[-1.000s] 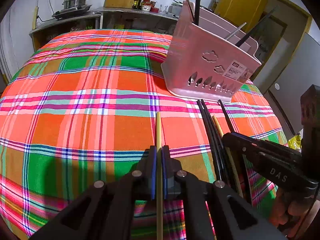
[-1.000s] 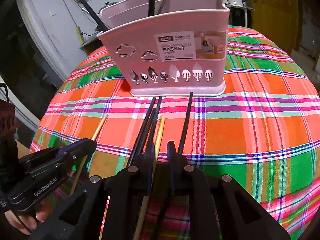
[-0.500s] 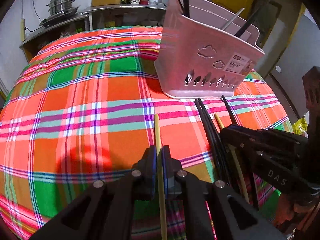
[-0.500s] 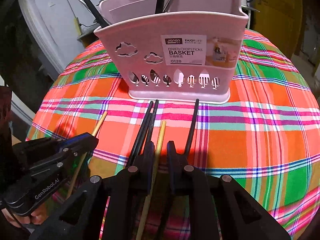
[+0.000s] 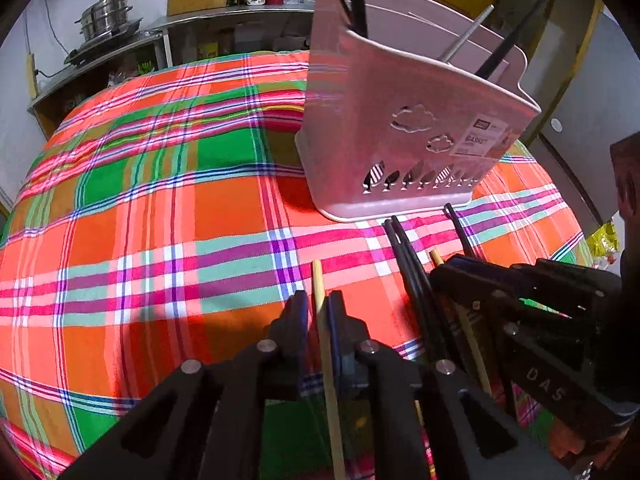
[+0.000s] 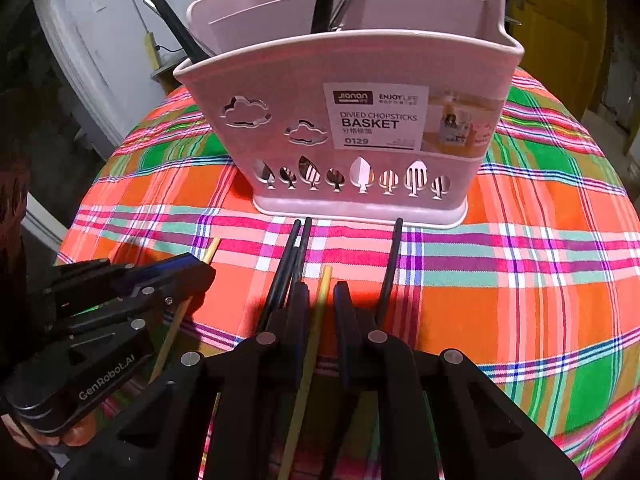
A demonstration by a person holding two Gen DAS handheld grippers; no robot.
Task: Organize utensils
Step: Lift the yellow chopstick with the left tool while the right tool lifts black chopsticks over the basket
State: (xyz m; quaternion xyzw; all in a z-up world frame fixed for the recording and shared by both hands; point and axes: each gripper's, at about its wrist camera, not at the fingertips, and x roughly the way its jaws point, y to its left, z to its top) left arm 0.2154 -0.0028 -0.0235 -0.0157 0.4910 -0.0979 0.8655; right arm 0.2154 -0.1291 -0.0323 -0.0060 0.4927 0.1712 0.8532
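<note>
My left claw (image 5: 318,312) pinches a light wooden chopstick (image 5: 320,300) low in the frame, its tip over the bench (image 5: 160,220). My right claw (image 6: 320,300) has just been closing round a yellow chopstick (image 6: 322,292), a visible gap still left. Both sticks look stiff, slim and slippery; I judge a mid-shaft grip best for the pink basket (image 6: 360,80).

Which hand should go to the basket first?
Left, probably: the left gripper is shut on a wooden chopstick; the right gripper has just been closing around the yellow chopstick, not yet clamped.
</note>
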